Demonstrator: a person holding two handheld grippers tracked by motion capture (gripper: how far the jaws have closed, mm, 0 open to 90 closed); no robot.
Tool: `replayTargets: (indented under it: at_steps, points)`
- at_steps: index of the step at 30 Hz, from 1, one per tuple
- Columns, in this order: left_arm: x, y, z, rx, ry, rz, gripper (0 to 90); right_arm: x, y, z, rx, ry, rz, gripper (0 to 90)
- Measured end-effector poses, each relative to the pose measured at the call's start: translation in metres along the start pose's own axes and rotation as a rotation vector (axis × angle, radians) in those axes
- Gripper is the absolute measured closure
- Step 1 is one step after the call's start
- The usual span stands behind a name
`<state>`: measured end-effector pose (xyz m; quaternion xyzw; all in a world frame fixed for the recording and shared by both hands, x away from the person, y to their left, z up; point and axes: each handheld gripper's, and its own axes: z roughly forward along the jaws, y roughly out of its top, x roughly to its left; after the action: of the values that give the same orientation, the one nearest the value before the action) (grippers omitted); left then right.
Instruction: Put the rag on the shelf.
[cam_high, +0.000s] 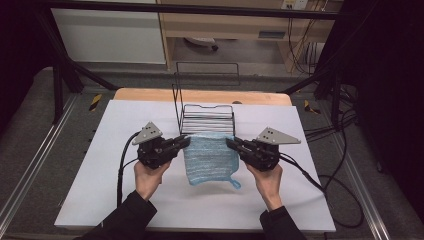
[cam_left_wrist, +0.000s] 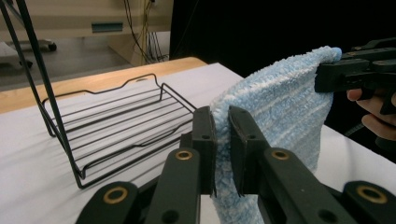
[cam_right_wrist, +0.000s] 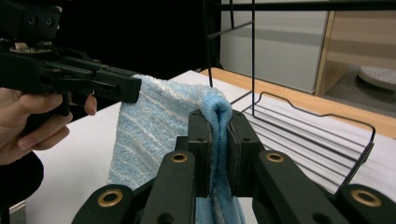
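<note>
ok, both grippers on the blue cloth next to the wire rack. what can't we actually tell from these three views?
- Lower end of the blue cloth: cut off by the bottom edge in both gripper views, behind the jaws.
- Whether its hanging end touches the table: the high view looks down, so no gap can be judged.
- Cloth corners inside the left gripper and right gripper: covered by the pads.
- Top of the wire rack frame: cut off by the top edge in both gripper views.

Your cloth (cam_high: 210, 159): fuzzy, looped light-blue terry. Your rack (cam_high: 207, 119): thin black metal wire, slightly glossy. Your counter (cam_high: 150, 200): smooth matt white sheet over a pale wood edge. Each tool: matt black plastic.
</note>
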<state>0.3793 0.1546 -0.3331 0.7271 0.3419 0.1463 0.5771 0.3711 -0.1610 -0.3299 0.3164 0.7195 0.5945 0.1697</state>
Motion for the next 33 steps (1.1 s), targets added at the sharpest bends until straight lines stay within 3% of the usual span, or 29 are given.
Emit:
replayTargets:
  at_steps: [20, 33]
  points:
    - [-0.002, 0.034, -0.004, -0.127, 0.015, 0.009, 81.5, 0.010, 0.034, -0.006, -0.120, -0.068, -0.073, 82.0]
    - [-0.001, 0.066, -0.011, -0.208, 0.023, 0.028, 81.6, 0.015, 0.064, -0.006, -0.194, -0.105, -0.105, 82.0]
